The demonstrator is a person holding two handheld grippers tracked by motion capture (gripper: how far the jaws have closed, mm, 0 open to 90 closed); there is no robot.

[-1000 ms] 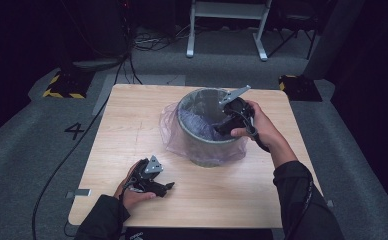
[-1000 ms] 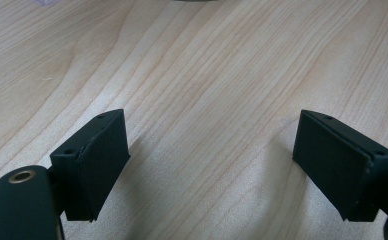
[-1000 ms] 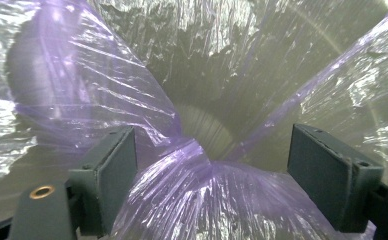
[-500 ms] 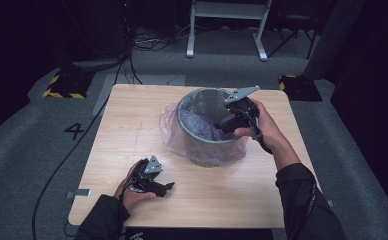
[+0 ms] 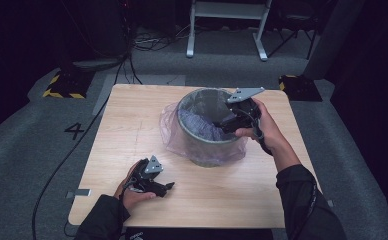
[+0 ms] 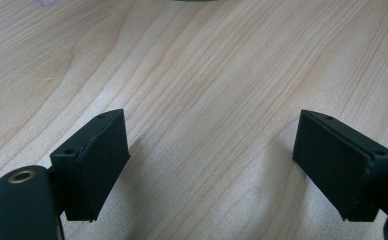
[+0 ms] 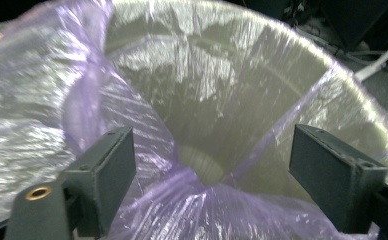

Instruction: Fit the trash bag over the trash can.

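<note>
1. Moved slightly toward the bin's right rim since a moment ago: right gripper (image 5: pixel 230 121), jaws wide apart over the purple bag (image 7: pixel 132 115), gripping nothing.
2. Resting on the table (image 5: pixel 127 125): left gripper (image 5: pixel 166 187), jaws wide, empty.
3. Standing mid-table: bin (image 5: pixel 207 150), bag-lined.

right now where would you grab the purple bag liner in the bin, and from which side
Probably the bunched fold of the bag liner sagging inside the bin, taken from above. It is loose film standing clear of the wall, and the open right gripper already straddles it.
</note>
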